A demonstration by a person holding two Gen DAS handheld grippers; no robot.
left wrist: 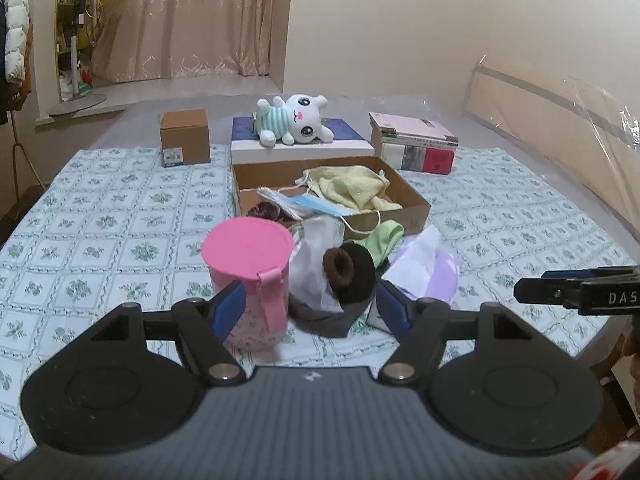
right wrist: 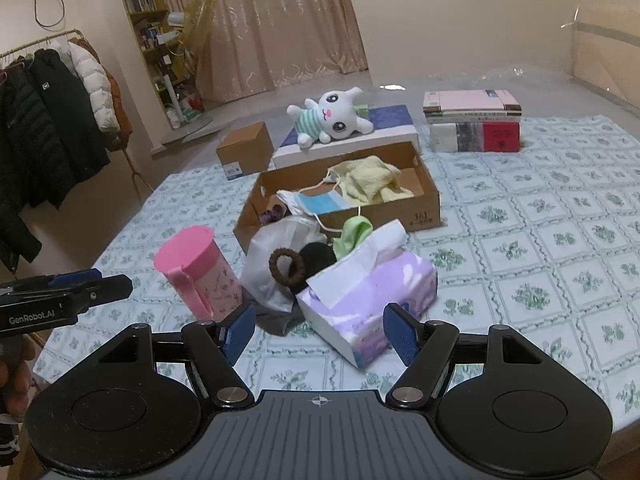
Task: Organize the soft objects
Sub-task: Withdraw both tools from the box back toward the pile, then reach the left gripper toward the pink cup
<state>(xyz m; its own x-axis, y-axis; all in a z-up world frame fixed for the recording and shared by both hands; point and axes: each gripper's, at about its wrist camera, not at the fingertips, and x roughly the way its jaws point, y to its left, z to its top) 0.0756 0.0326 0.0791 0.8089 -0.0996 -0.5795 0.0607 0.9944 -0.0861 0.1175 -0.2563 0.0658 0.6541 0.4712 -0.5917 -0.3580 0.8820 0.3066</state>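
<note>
A pile of soft things lies on the patterned cloth: a brown hair tie (left wrist: 338, 267) (right wrist: 286, 265), a black round pad (left wrist: 360, 276) (right wrist: 318, 258), a white bag (left wrist: 314, 264) (right wrist: 272, 268), a green cloth (left wrist: 384, 238) (right wrist: 354, 232) and grey fabric (left wrist: 328, 318). An open cardboard box (left wrist: 416, 210) (right wrist: 424, 210) holds a yellow towel (left wrist: 352, 188) (right wrist: 370, 182), a blue mask (left wrist: 316, 204) (right wrist: 320, 202) and a dark item. My left gripper (left wrist: 310, 312) is open, empty, just before the pile. My right gripper (right wrist: 320, 332) is open, empty, before the purple tissue pack (right wrist: 372, 292) (left wrist: 436, 276).
A pink lidded cup (left wrist: 250, 276) (right wrist: 200, 272) stands left of the pile. A plush rabbit (left wrist: 294, 120) (right wrist: 332, 118) lies on a flat white box (left wrist: 300, 148) behind. A small carton (left wrist: 185, 137) (right wrist: 246, 148) and stacked books (left wrist: 416, 144) (right wrist: 474, 120) flank it.
</note>
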